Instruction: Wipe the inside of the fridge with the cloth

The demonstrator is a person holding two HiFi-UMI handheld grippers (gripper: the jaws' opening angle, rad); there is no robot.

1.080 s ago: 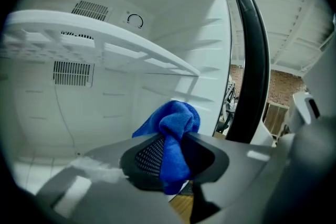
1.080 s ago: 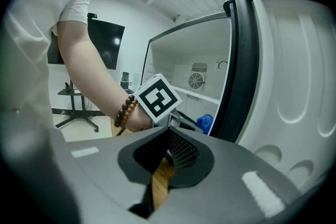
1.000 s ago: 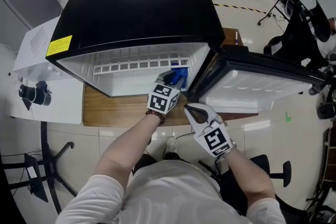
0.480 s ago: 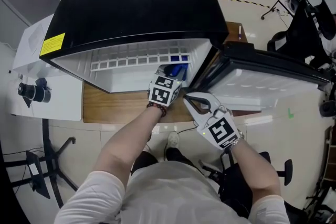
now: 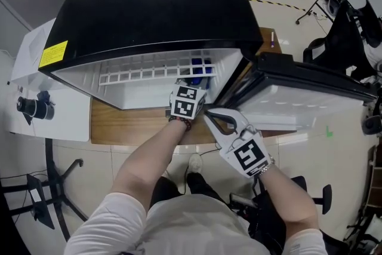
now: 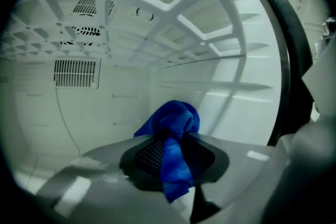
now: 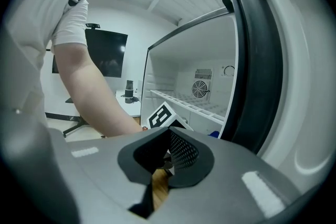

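The black-topped fridge (image 5: pixel 155 3) stands with its door (image 5: pixel 298 98) swung open to the right and its white inside (image 6: pixel 105 86) in sight. In the head view my left gripper (image 5: pixel 197 82) reaches into the opening below the wire shelf (image 5: pixel 149 71). It is shut on a bunched blue cloth (image 6: pixel 173 139), which hangs between the pads at my left gripper (image 6: pixel 173 157) with its top poking out ahead. The cloth (image 5: pixel 201 71) shows blue at the fridge's right inner side. My right gripper (image 5: pixel 210 116) hovers outside, near the door hinge. Seen close, the right gripper (image 7: pixel 167 157) is shut and empty.
The fridge rests on a wooden board (image 5: pixel 137 125). A white table (image 5: pixel 54 122) with a black camera-like object (image 5: pixel 33 107) stands at the left. The door's inner liner (image 7: pixel 294 86) is close on the right. Office chairs and stands ring the tiled floor.
My left gripper has gone slightly deeper into the fridge with the cloth. The right gripper has drifted a little left toward the opening, still shut.
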